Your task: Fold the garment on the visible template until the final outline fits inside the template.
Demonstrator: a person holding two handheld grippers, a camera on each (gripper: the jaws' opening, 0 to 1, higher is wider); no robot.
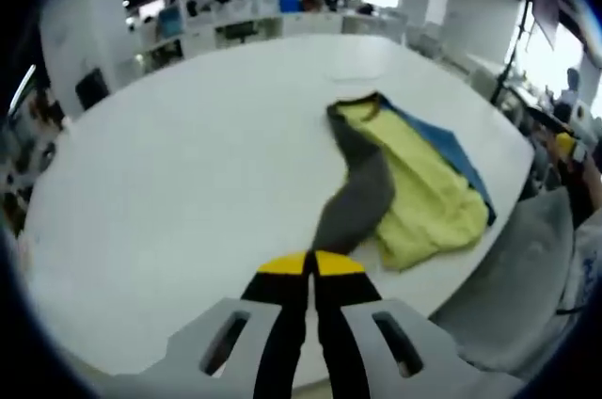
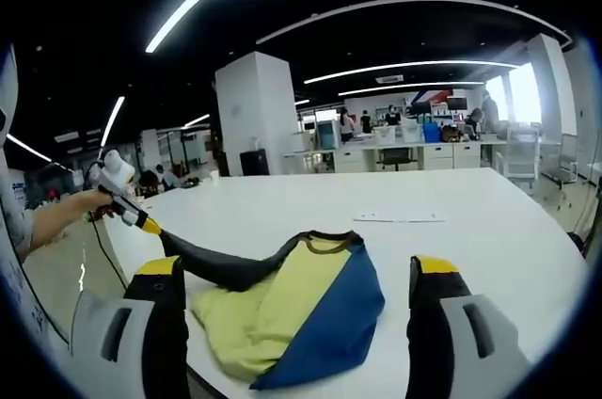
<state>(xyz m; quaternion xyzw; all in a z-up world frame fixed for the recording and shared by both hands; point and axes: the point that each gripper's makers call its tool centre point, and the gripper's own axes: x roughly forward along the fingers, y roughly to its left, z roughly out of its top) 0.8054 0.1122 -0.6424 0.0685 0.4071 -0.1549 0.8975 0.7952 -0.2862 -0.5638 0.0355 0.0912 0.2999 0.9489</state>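
Pinched in my left tongs [image 1: 311, 265], the garment's grey sleeve [image 1: 356, 201] stretches taut; its body [image 2: 301, 310] lies between my spread right tongs [image 2: 297, 277]. Pulling further could drag it off the worktop [image 1: 188, 183].

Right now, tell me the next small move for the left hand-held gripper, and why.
Probably carry the grey sleeve across onto the yellow body. The left hand-held gripper is shut on the sleeve's end, pulling it out past the garment toward the table edge, while the right hand-held gripper stands open and holds nothing. No template outline is clear to me, so aim by the garment.
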